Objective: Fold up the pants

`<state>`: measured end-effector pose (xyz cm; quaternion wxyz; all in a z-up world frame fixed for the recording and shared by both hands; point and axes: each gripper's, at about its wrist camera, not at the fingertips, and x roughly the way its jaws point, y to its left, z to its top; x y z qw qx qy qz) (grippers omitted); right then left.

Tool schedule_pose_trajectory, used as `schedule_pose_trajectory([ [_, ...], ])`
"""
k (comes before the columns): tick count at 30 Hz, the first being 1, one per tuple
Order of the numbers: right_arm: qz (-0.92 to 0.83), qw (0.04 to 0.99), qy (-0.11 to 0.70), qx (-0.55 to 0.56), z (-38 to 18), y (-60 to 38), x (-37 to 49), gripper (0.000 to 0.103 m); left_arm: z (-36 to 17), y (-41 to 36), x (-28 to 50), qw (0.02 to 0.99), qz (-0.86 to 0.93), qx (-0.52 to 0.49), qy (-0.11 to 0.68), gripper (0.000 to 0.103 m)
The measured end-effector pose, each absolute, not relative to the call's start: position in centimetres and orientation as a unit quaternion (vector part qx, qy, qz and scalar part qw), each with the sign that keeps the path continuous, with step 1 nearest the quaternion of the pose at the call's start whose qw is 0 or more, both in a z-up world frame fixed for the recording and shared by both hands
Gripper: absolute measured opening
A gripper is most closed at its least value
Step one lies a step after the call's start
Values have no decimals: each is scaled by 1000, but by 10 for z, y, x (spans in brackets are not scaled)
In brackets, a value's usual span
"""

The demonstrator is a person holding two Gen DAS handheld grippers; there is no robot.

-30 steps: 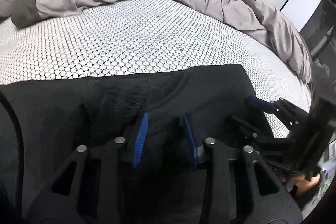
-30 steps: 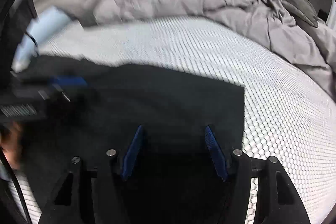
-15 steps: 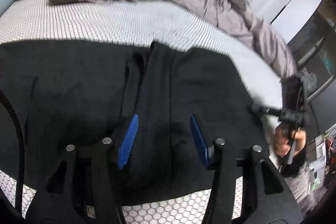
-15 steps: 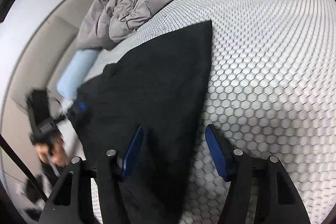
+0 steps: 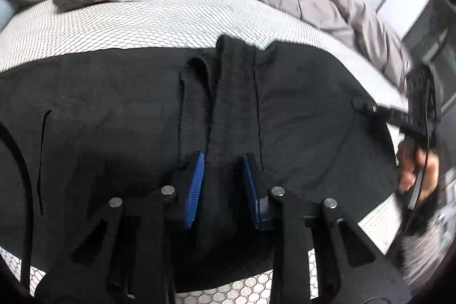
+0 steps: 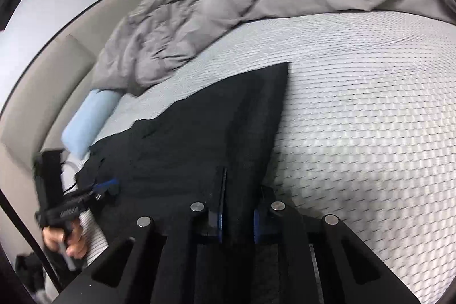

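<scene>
1. Black pants (image 5: 299,110) lie flat on the honeycomb-pattern mattress (image 5: 142,19), spread across its near half; the fuzzy waistband ridge (image 5: 228,93) runs down the middle of the left wrist view.
2. Since a second ago, the right gripper (image 6: 238,221) has gone from wide apart to clamped on the pants' near edge by the right-hand side.
3. Left gripper (image 5: 222,184) is closing over the waistband ridge; fabric sits between the blue pads (image 5: 195,184), contact not certain.
4. Judgement: both grips are nearly set, so a lift-and-fold looks next.
5. Beyond the pants, bare mattress gives open room; the grey duvet (image 6: 228,4) is bunched well apart at the far side.
</scene>
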<state>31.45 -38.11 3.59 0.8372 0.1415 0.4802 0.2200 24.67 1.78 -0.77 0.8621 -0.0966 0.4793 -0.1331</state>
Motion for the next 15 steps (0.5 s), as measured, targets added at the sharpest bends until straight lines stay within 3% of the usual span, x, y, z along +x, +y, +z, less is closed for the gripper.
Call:
schedule_pose_trajectory([
  [1, 209, 835, 489, 140, 32, -383, 319, 25, -7, 14, 245, 865, -129, -83, 478, 26],
  [3, 198, 817, 519, 155, 20, -389, 322, 31, -2, 17, 240, 863, -131, -85, 480, 26],
  [6, 181, 837, 496, 144, 37, -395, 309, 34, 9, 48, 225, 865, -109, -129, 472, 26],
  [9, 184, 864, 455, 111, 57, -396, 289, 49, 23, 99, 204, 873, -61, -202, 440, 33],
  [11, 185, 870, 444, 110, 62, -398, 280, 52, 25, 135, 185, 877, -10, -249, 411, 62],
  [13, 182, 872, 440, 111, 63, -398, 277, 52, 20, 175, 157, 872, 66, -302, 379, 75],
  [15, 184, 874, 436, 112, 63, -395, 276, 54, 9, 205, 132, 852, 111, -361, 363, 80],
])
